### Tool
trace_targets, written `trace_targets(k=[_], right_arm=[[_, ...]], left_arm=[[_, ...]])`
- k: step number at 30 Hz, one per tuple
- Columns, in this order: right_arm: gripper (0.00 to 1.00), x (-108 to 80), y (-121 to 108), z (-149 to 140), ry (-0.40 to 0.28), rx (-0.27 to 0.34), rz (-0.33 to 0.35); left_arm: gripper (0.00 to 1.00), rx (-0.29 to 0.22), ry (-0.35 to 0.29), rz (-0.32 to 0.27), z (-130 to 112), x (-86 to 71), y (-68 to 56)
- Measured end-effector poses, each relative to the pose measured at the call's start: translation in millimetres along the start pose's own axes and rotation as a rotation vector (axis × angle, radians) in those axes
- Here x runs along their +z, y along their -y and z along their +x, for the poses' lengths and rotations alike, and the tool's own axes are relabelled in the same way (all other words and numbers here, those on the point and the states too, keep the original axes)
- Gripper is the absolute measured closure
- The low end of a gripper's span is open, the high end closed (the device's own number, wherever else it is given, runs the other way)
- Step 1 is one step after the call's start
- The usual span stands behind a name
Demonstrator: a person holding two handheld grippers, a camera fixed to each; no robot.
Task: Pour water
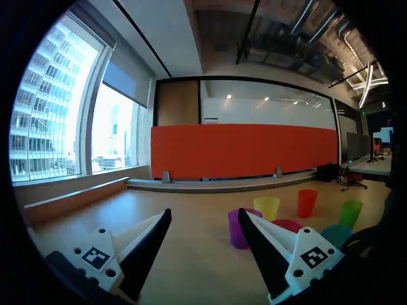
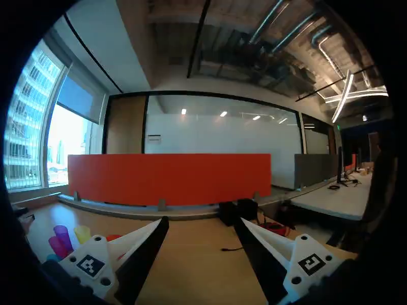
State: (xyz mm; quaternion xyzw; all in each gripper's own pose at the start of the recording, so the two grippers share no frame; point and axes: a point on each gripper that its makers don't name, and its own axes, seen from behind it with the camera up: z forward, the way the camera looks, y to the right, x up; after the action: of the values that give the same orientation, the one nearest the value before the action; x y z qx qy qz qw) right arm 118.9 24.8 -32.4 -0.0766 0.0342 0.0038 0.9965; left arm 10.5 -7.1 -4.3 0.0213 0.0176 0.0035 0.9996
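Cups (image 1: 267,207) stand ahead-right of left gripper (image 1: 203,212), jaws apart.

Orange partition (image 1: 244,151), bright windows (image 1: 51,117) — exposed ceiling pipes (image 1: 315,25).

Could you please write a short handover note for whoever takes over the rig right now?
Both empty: the left tongs are open, aimed at the cups on the wooden table; the right tongs are open too.
Cups: purple cup nearest, yellow cup, red cup and green cup behind.
Done: nothing grasped or poured.
Left: pick a cup and pour; I cannot tell which holds water.
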Motion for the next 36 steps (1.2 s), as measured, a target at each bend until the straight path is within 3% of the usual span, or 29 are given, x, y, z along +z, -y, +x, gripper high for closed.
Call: trace_targets(k=[20, 36], right_arm=[[0.01, -1.5, 0.6, -2.2, -0.002, -0.009, 0.008], [0.01, -3.1, 10.1, -10.7, -0.03, -0.054, 0.081]], left_arm=[[0.03, -0.008, 0.036, -0.021, -10.6, 4.1, -2.5], [0.03, -0.007, 0.036, -0.021, -9.8, 4.4, -2.7]])
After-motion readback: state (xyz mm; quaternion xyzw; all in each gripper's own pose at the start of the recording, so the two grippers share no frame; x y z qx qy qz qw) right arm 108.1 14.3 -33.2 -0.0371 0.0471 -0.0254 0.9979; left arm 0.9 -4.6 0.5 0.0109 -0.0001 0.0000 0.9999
